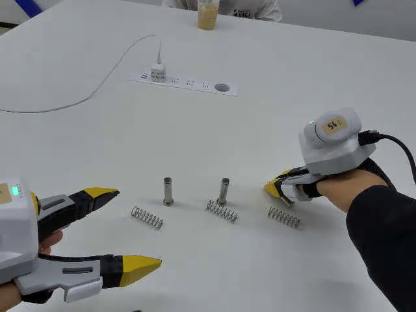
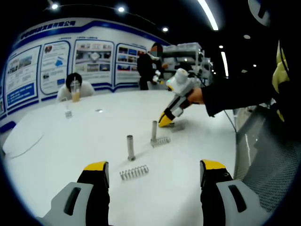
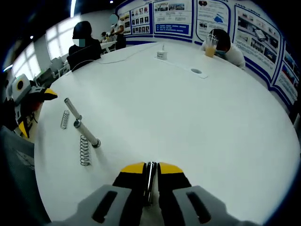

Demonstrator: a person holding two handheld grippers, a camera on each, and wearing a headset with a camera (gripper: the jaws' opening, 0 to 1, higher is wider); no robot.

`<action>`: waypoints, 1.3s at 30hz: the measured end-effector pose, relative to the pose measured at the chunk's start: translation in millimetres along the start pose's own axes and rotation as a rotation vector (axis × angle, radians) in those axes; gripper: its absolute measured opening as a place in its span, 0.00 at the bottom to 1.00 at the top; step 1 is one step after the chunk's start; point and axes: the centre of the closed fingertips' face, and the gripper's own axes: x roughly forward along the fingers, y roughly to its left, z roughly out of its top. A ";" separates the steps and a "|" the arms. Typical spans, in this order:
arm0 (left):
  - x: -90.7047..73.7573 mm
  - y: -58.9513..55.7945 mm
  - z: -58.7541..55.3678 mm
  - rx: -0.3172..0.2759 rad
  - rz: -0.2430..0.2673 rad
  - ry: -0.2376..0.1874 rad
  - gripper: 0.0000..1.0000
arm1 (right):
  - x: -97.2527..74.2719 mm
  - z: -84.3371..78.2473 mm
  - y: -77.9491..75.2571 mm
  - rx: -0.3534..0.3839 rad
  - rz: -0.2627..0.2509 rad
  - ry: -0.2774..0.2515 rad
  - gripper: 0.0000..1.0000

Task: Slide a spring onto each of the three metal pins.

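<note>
While right tongs [image 1: 278, 189] clamp third pin [image 3: 149, 181] low over desk [image 1: 273, 130], left tongs [image 1: 140, 227] gape empty. Between tongs: first pin [image 1: 168, 191], second pin [image 1: 223, 191], both upright. Flat on desk, long axes tongs-to-tongs: first spring [image 1: 147, 217], second spring [image 1: 221, 211], third spring [image 1: 284, 217] just beside right tongs.

- A flat white power strip [image 1: 188, 84] is laid on the white tabletop [image 1: 292, 71].
- A white charger plug [image 1: 158, 70] is seated in it.
- A clear cup of beige drink [image 1: 208, 14] is set beyond.

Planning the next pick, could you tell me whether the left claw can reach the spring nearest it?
Probably yes: the left claw is open, and that spring lies on bare table just ahead of it, the nearest pin standing beyond.
</note>
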 end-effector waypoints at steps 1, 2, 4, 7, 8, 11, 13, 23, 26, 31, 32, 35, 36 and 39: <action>0.2 -0.1 0.1 0.000 -0.001 0.000 0.80 | 0.4 -0.2 0.4 0.001 0.003 0.001 0.11; 0.3 -0.2 0.0 -0.001 -0.001 0.000 0.80 | 0.4 0.2 0.1 0.004 0.001 0.001 0.11; 0.7 -0.5 -0.3 -0.002 -0.002 0.001 0.80 | 0.6 0.7 0.2 0.000 0.001 0.002 0.11; 0.8 -0.9 -0.5 -0.002 -0.003 0.001 0.80 | -0.1 0.8 2.7 -0.015 0.002 0.008 0.10; 0.8 -1.1 -0.3 -0.002 -0.003 0.001 0.80 | -0.4 0.6 3.7 -0.016 0.004 0.010 0.10; 0.9 -1.3 0.6 -0.001 -0.003 -0.001 0.80 | -2.0 0.3 4.5 -0.018 -0.001 0.009 0.09; 0.8 -1.4 1.6 -0.001 -0.003 -0.003 0.80 | -2.0 0.4 3.9 -0.017 -0.003 0.005 0.09; -0.4 -1.1 3.9 0.006 -0.002 -0.006 0.80 | -15.8 11.4 8.8 -0.040 -0.008 -0.040 0.09; 0.0 -1.9 4.5 0.008 -0.004 -0.008 0.80 | -24.7 15.9 11.7 -0.038 -0.007 -0.065 0.09; 0.4 -2.5 6.5 0.013 -0.006 -0.013 0.80 | -36.5 19.3 16.2 -0.054 -0.014 -0.090 0.09; 0.5 -2.8 6.8 0.014 -0.006 -0.014 0.80 | -38.1 19.1 16.4 -0.055 -0.015 -0.093 0.09; 0.8 -3.6 7.6 0.016 -0.008 -0.016 0.80 | -42.1 19.2 17.4 -0.057 -0.021 -0.107 0.09; 0.9 -3.9 7.6 0.016 -0.009 -0.016 0.80 | -43.3 18.7 17.6 -0.056 -0.022 -0.107 0.09; 1.0 -4.5 8.0 0.018 -0.011 -0.016 0.80 | -46.4 17.1 18.1 -0.052 -0.027 -0.115 0.09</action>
